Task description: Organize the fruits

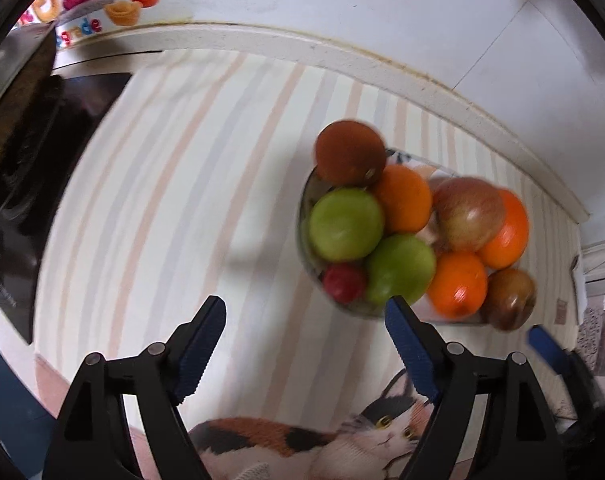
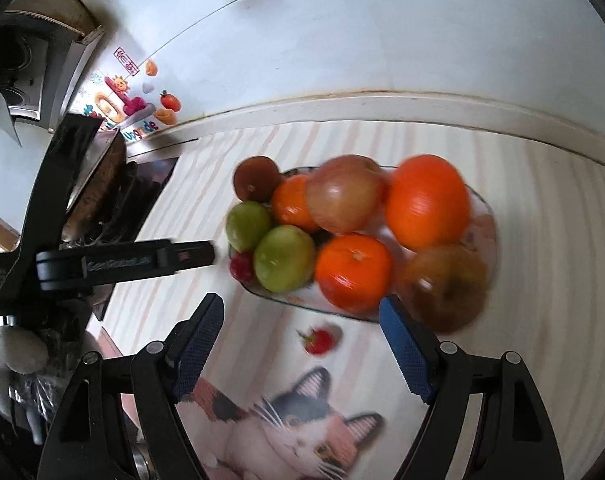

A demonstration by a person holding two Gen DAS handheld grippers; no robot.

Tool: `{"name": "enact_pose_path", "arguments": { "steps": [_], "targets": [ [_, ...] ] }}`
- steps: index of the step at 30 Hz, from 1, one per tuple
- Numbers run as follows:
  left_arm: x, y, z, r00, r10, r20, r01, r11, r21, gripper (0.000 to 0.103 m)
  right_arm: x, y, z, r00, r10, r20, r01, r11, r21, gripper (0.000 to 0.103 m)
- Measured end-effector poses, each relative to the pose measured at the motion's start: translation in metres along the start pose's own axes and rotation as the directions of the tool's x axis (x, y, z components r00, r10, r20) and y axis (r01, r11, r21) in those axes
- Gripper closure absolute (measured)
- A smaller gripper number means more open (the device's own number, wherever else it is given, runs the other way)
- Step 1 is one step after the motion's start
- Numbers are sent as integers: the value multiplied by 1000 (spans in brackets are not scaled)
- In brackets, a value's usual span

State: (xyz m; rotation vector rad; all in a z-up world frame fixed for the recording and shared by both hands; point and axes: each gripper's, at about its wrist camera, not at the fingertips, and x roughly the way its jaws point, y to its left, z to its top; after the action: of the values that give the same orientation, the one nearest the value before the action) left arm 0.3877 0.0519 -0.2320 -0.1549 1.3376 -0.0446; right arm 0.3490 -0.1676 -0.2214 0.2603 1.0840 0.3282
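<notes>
Left wrist view.
- Left gripper (image 1: 304,346): jaws wide, nothing between them, hanging over bare striped cloth (image 1: 174,184) just short of the dish.
- Dish (image 1: 307,200): clear and shallow, toward the cloth's far right edge near the wall ledge (image 1: 342,54). It carries two green apples (image 1: 345,224), three oranges (image 1: 402,198), a red-yellow apple (image 1: 468,214), two brown fruits (image 1: 349,152) at opposite ends, and a small red fruit (image 1: 344,282) at the near rim.
- Step, as judged: the fruit sits gathered in the dish and both claws stand free, so this reads as a release or a pause between picks.
- Next move, as judged: either find any fruit left outside the dish, or back away.
- Hard to make out: motion blur smears the fruit; the brown fruits' kind is unclear. The right gripper shows only as a blue pad at the right edge.

Right wrist view.
- Right gripper (image 2: 300,340): jaws wide, empty, just before the dish's near rim (image 2: 286,300).
- Left gripper enters side-on from the left, its tip close to the dish's left end; its jaw gap cannot be read here.
- Strawberry (image 2: 320,340): on the cloth beside the cat print (image 2: 302,420). Whether it is real or printed cannot be told.
- Cut off: a dark stove (image 2: 150,188) at the cloth's left edge.
</notes>
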Motion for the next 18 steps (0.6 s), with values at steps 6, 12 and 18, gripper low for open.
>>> {"name": "enact_pose_path", "arguments": {
  "steps": [6,12,18],
  "targets": [
    [-8,6,-49,999,52,4,-52,999,1,22,-15,-27,-36,998,-28,-58,31,998,56,20],
    [0,-2,-86,996,90,-12,-90,996,-5,22,-1,-22,-55,995,-19,-99,22,1000,22,28],
    [18,-8,-88,986,161,42,-160,987,-26,23,61,-2,-44,988,38,-152,-38,999,1,45]
  ]
}}
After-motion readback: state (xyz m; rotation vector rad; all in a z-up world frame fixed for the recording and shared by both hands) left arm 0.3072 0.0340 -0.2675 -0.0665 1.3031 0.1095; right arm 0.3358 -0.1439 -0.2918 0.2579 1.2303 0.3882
